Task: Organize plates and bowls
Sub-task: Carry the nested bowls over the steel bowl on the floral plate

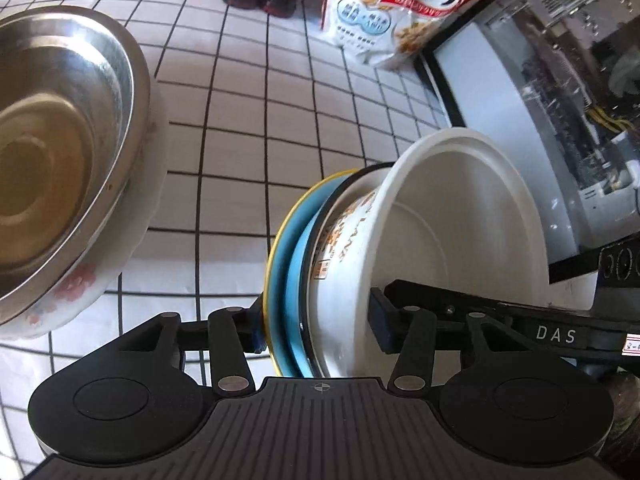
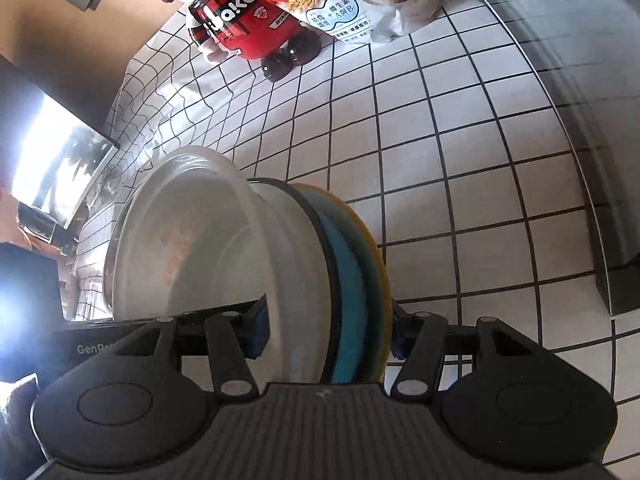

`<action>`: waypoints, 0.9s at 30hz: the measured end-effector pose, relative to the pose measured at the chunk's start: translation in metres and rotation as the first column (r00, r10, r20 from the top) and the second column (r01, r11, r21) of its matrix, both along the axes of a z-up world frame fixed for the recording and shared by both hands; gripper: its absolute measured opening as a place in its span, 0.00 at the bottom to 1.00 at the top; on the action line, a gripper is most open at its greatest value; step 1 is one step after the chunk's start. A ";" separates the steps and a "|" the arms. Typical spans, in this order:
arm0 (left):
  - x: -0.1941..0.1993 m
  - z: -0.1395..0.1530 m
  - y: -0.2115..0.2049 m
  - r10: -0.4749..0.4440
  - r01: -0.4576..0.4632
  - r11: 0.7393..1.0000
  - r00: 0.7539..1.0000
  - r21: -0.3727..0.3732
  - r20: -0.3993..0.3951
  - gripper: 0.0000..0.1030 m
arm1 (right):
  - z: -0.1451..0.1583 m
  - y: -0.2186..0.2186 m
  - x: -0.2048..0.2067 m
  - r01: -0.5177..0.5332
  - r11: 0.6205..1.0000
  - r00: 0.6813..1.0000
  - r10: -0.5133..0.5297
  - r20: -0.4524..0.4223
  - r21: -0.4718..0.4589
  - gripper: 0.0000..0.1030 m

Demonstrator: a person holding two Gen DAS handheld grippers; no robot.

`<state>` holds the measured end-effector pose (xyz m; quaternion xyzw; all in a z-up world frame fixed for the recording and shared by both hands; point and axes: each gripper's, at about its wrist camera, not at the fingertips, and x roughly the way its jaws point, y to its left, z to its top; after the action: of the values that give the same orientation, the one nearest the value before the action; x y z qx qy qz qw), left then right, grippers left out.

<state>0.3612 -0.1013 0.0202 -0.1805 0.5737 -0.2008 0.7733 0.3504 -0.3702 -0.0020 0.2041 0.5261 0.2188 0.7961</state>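
While both my grippers are clamping one tilted stack, the white bowl (image 1: 460,216) is nesting in a blue plate (image 1: 292,264) with a yellow rim. My left gripper (image 1: 316,332) and right gripper (image 2: 328,332) are angling down, holding it above the grid tablecloth (image 1: 280,140). One steel bowl (image 1: 52,152) is sitting in one floral bowl (image 1: 80,292) at left.

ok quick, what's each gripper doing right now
Left gripper: shut on the bowl stack, tilted on edge above the cloth.
Right gripper: shut on the same bowl stack, from the other side.
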 end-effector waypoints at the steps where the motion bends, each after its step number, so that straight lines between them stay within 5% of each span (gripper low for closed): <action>1: 0.000 0.000 -0.002 -0.004 0.004 1.000 1.000 0.011 -0.010 0.54 | 0.000 0.000 0.000 -0.004 1.000 1.000 0.004 -0.005 -0.001 0.54; 12: 0.002 -0.002 -0.006 0.028 -0.024 0.999 0.995 0.038 -0.100 0.54 | -0.003 -0.001 -0.001 0.005 1.000 1.000 -0.005 -0.028 0.009 0.53; 27: -0.001 0.026 -0.002 0.012 -0.008 0.996 0.999 0.084 -0.044 0.53 | 0.020 0.012 -0.002 0.025 0.999 1.000 -0.024 -0.018 0.022 0.52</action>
<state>0.3607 -0.1031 0.0458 -0.1550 0.5980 -0.1686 0.7681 0.3482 -0.3586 0.0179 0.2213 0.5282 0.2131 0.7916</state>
